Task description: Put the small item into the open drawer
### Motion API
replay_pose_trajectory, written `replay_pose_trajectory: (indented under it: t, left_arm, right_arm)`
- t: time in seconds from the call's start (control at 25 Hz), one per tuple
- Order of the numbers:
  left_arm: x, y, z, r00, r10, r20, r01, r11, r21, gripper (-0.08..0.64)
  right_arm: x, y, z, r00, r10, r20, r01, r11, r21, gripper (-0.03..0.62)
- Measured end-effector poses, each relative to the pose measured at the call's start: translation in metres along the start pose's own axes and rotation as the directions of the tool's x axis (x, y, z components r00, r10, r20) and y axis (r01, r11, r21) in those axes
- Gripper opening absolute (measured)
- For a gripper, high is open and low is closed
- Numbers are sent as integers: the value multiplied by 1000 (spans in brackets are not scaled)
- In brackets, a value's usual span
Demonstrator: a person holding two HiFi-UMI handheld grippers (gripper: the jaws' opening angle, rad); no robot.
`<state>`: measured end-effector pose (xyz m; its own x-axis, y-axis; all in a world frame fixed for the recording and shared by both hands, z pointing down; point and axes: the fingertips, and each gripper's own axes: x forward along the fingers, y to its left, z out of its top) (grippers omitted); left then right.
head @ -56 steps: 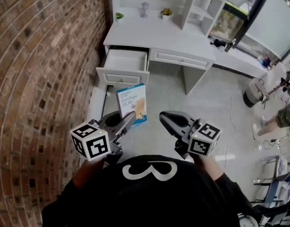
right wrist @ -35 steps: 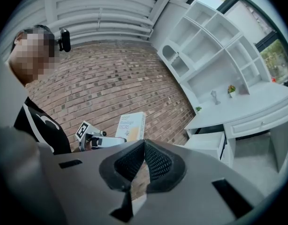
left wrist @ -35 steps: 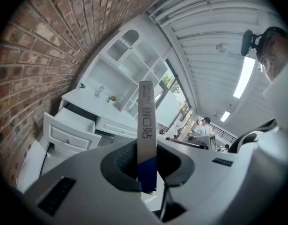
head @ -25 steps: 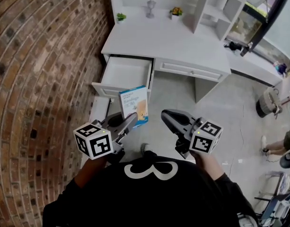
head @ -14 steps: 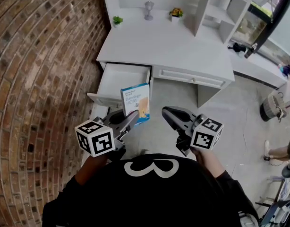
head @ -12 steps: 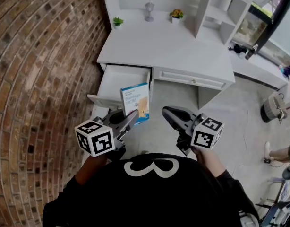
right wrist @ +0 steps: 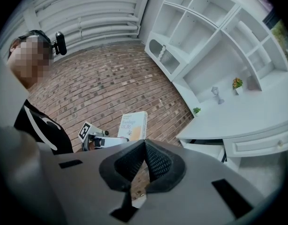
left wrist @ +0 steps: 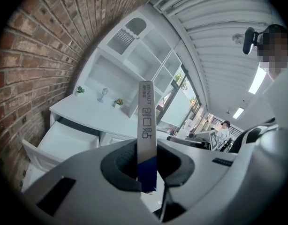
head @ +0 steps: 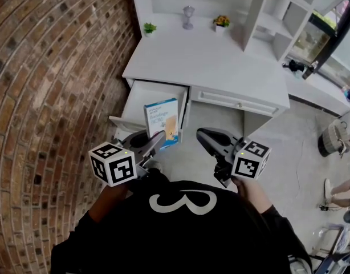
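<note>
My left gripper (head: 158, 140) is shut on a small flat white-and-blue box (head: 162, 120), held upright by its lower edge. In the left gripper view the box (left wrist: 146, 125) stands edge-on between the pads. The box hangs just in front of the open white drawer (head: 138, 108) at the left end of the white desk (head: 209, 67). The drawer's inside looks bare. My right gripper (head: 204, 139) hovers to the right of the box, shut with nothing in it; its pads meet at the tips (right wrist: 144, 150).
A brick wall (head: 55, 73) runs along the left, close to the drawer. On the desk's back stand a small green plant (head: 149, 27), a glass ornament (head: 188, 15) and a flower pot (head: 221, 22). A closed drawer (head: 236, 103) sits to the right. White shelves (head: 266, 10) rise behind.
The desk and open drawer have drawn nearer in the head view. The box now overlaps the drawer's front edge. Both grippers keep their hold and spacing.
</note>
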<state>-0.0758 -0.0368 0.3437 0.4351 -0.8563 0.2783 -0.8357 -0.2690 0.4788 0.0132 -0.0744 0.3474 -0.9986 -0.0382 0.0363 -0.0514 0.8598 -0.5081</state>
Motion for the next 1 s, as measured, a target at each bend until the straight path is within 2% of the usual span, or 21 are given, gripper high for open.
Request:
replay_pose_trajectory:
  t: [0.32, 0.6, 0.76, 1.0]
  left_arm:
    - [18, 34, 9, 999, -6, -42, 6, 1000, -4, 63]
    - [48, 75, 16, 991, -38, -130, 35, 999, -23, 63]
    - [72, 96, 19, 978, -52, -199, 51, 999, -13, 63]
    - [109, 129, 10, 948, -37, -316, 42, 999, 9, 63]
  right_arm:
    - [23, -28, 7, 999, -32, 8, 31, 999, 27, 9]
    - [43, -57, 13, 995, -93, 20, 91, 993, 71, 9]
    - [52, -78, 19, 991, -131, 33, 127, 987, 96, 9]
    - [57, -106, 29, 982, -179, 65, 170, 976, 133, 9]
